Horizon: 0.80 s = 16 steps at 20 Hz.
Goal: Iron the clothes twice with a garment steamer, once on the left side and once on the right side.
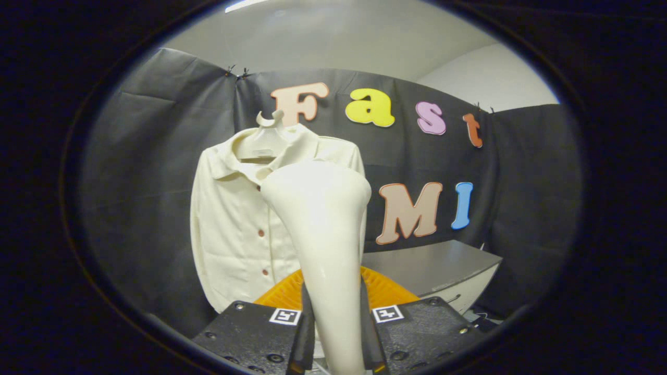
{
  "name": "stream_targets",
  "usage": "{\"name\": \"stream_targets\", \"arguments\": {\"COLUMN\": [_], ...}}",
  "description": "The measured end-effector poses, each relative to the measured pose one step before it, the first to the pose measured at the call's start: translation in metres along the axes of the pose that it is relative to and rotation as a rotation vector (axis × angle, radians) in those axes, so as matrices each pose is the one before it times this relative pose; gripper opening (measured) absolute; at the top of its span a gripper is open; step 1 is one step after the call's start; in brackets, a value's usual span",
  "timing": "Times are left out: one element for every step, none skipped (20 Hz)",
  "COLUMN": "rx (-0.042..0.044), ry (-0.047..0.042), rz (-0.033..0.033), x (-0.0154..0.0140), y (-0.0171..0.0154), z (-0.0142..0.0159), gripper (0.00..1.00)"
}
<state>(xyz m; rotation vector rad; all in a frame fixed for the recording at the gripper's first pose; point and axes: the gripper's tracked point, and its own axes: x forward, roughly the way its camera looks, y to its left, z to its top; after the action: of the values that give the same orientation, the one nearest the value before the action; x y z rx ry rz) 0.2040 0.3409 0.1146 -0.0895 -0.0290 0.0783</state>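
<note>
A booth hung with black cloth surrounds you, with a pale ceiling across the top of the frame and a grey desk (437, 265) at lower right.

Nearest, at bottom centre, your gripper (337, 338) has both fingers closed against the slim handle of a cream garment steamer (323, 229). The handle rises between the fingers and widens to a broad head at mid-frame. Its working face points away from you, so you cannot see any steam.

Just behind the handle, an orange ribbed object (383, 291) shows low in the frame; what it is cannot be told.

Beyond the steamer head, a cream buttoned shirt (234, 219) hangs on a pale hanger (268, 133) against the cloth, left of centre. The head covers the shirt's right part in the picture; whether it touches the fabric is unclear.

Risks from here, as a judgement: the handle is smooth and tapered, so it may slip or twist between the fingers if you swing quickly. The shirt hangs free, so a firm push could swing it away or knock it off the hanger. Because the head hides the fabric, you could miss one side.
</note>
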Motion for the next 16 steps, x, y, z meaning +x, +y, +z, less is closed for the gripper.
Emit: {"name": "stream_targets", "arguments": {"rx": [-0.00010,-0.00374,-0.00439,0.00384,0.00237,0.00799,0.01205,0.01414,0.00832,-0.00338,-0.00580,-0.00599,-0.00504,-0.00258,-0.00048,-0.00103], "ry": [-0.00648,0.00567,0.00646,0.01013,-0.00157,-0.00618,-0.00175,0.00887,0.01417,0.00972,0.00761,0.00789,0.00611,0.00493,0.01100,0.01081], "rz": [0.00708,-0.00211,0.00115,-0.00306,-0.00206,0.00298,0.00404,0.00498,0.00548,-0.00090,-0.00245,0.00122,0.00097,0.00168,0.00358,0.00452], "x": [-0.00136,0.00049,0.00223,0.00389,0.00589,0.00675,0.00923,0.00952,0.00928,0.01052,0.00788,0.00935,0.00859,0.00905,0.00743,0.00711], "y": [0.01493,0.01305,0.01333,0.01243,0.01256,0.01367,0.01229,0.01204,0.01297,0.01069,0.00659,0.00705,0.00726,0.00541,0.00373,0.00349], "z": [0.00159,-0.00216,-0.00308,-0.00300,-0.00035,0.00048,-0.00140,-0.00495,-0.00563,-0.00433,-0.00397,-0.00387,-0.00528,-0.00314,-0.00527,-0.00377], "gripper": [0.36,0.35,0.35,0.36,0.36,0.36,0.35,0.35,0.35,0.35,0.36,0.36,0.36,0.36,0.36,0.36]}}
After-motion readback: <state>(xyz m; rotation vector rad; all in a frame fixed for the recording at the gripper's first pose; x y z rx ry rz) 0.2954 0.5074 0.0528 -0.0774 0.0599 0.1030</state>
